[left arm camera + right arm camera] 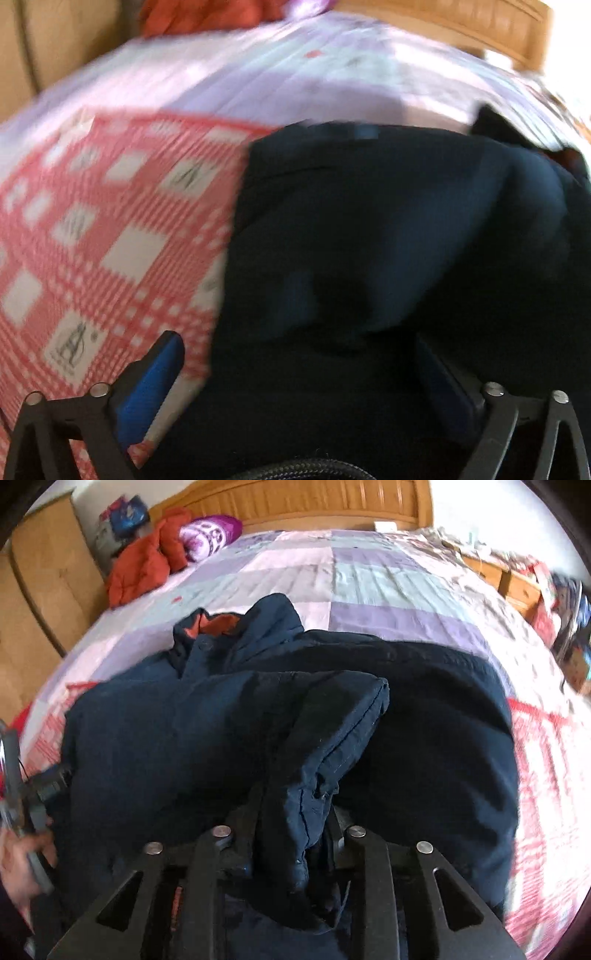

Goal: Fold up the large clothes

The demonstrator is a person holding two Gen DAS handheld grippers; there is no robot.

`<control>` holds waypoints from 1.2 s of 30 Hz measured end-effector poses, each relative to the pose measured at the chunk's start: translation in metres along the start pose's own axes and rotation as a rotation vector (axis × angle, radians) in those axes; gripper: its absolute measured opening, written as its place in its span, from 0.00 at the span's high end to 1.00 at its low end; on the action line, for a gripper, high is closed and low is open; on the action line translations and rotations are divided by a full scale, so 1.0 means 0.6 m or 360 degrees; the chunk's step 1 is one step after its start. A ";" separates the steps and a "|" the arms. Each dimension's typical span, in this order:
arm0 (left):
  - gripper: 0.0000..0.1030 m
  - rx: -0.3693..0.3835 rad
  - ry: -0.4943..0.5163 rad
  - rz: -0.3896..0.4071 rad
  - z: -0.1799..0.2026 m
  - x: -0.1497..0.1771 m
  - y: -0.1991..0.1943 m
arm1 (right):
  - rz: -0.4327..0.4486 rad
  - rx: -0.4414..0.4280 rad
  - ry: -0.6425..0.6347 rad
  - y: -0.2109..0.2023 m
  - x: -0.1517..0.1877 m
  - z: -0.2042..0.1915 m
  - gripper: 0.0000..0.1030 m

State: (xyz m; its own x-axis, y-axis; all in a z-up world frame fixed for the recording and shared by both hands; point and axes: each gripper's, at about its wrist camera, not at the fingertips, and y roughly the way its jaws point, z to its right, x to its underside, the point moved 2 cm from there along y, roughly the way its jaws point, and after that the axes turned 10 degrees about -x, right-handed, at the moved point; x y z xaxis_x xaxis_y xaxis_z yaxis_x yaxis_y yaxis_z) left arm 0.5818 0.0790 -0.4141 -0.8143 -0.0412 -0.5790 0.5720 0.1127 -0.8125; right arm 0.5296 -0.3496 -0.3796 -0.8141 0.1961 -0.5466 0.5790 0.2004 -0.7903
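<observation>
Right gripper (291,834): black fingers drawn in on a bunched fold of the dark navy padded jacket (229,716), the cloth pinched between them and running up and away in a thick ridge with a stitched seam. Fingertips hidden under the fabric.

Left gripper (295,354): blue-padded fingers (155,373) spread wide, nothing clamped between them; poised over the jacket's left edge, one finger above the red-and-white checked blanket (96,229), the other above dark cloth. Heavy blur in the left wrist view; contact with the fabric impossible to judge. In the right wrist view, at the left border, seen blurred in a person's hand (18,864).

Jacket spread across the near part of the bed, collar end away from the cameras with an orange-red lining (218,622) showing at the neck. Lying partly on the checked blanket, which shows on both sides of it, partly on the lilac, pale green and white patchwork bedspread (369,576) beyond.

Farther up the bed, at the left: a crumpled orange-red puffer garment (144,565) just beside a purple and white patterned pillow (210,535). Behind them a wooden headboard (314,502) across the top. Tall light-wood wardrobe (48,583) along the left side. Low wooden cabinet (517,583) with cluttered items at the right.
</observation>
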 end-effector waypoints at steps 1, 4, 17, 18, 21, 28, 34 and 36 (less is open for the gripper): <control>0.04 0.0000 -0.0010 0.0003 -0.005 -0.003 -0.006 | -0.0004 0.0024 0.0004 -0.002 0.002 0.006 0.60; 0.11 0.0068 0.0086 0.0169 0.002 -0.015 -0.067 | 0.0152 0.0320 0.0024 -0.059 0.007 0.014 0.42; 0.04 0.0091 0.0265 -0.0079 0.111 -0.124 0.053 | 0.0046 0.0237 -0.0210 0.096 -0.056 -0.074 0.32; 0.04 0.0064 0.0288 -0.0059 0.117 -0.126 0.057 | 0.0068 0.0160 -0.0129 0.101 -0.060 -0.047 0.37; 0.01 0.0006 0.0339 -0.0029 0.131 -0.123 0.074 | 0.0063 0.0205 -0.0257 0.116 -0.070 -0.027 0.41; 0.00 0.0068 0.0343 -0.0090 0.126 -0.131 0.086 | 0.0069 0.0114 -0.0210 0.118 -0.085 0.012 0.57; 0.07 0.0031 0.0403 0.0031 0.125 -0.120 0.028 | 0.0047 0.0220 -0.0160 0.087 -0.067 0.064 0.92; 0.08 0.0131 0.0408 0.0206 0.136 -0.102 -0.046 | 0.0126 0.0346 -0.0274 0.062 -0.072 0.029 0.91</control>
State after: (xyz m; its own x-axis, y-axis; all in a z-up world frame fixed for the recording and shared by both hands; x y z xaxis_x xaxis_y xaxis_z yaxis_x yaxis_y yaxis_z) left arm 0.6240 -0.0024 -0.3618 -0.7263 0.2217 -0.6506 0.6704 0.0195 -0.7418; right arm 0.5858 -0.3670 -0.3902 -0.7732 0.0331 -0.6333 0.6329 -0.0231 -0.7739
